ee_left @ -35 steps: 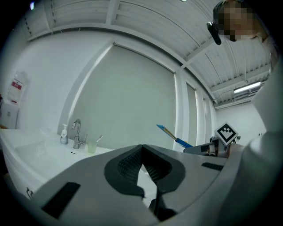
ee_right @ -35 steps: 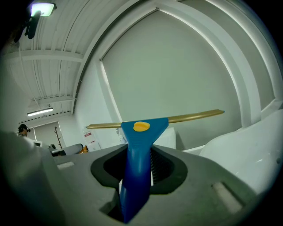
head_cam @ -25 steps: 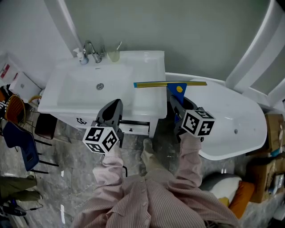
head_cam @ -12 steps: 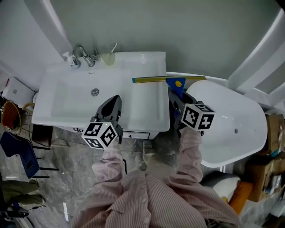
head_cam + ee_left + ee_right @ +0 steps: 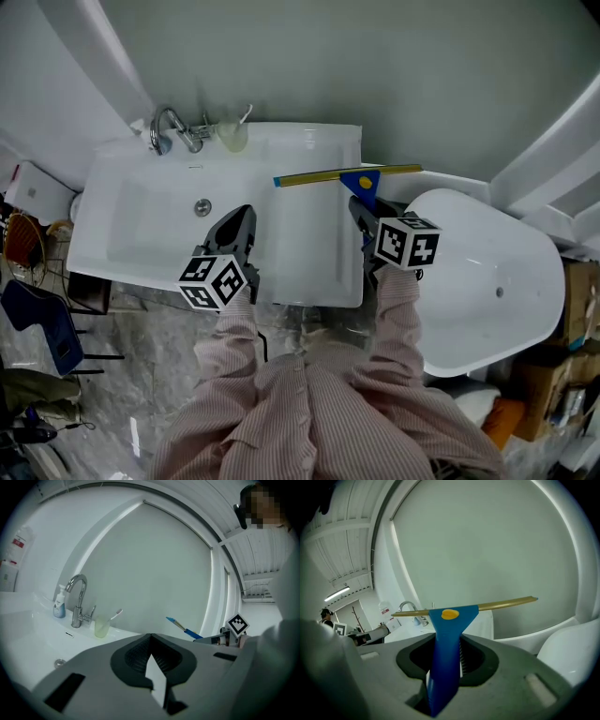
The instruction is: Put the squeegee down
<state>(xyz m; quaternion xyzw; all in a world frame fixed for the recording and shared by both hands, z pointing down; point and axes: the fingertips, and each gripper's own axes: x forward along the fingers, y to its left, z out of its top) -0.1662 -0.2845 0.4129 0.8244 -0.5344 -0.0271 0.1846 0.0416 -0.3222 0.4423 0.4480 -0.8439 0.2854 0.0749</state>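
So the squeegee [image 5: 323, 176] hasn't been put down yet. Its blue handle is pinched between the jaws of the right gripper [image 5: 364, 214], and the yellow blade is held crosswise out front, over the back right corner of the vanity top [image 5: 309, 246] and poking out toward the bathtub [image 5: 473, 267]. In the right gripper view the blade looks to be held clear in the air, not resting on anything.

The left gripper [image 5: 241, 225] is parked over the front of the sink basin [image 5: 150, 217], jaws pressed together with nothing in them.

Judged from that, the carry-over step is what's in hand. Next, the blade probably needs to be lowered flat onto the bare counter beside the basin, kept well in from the edge by the tub. Only then should the jaws be spread.
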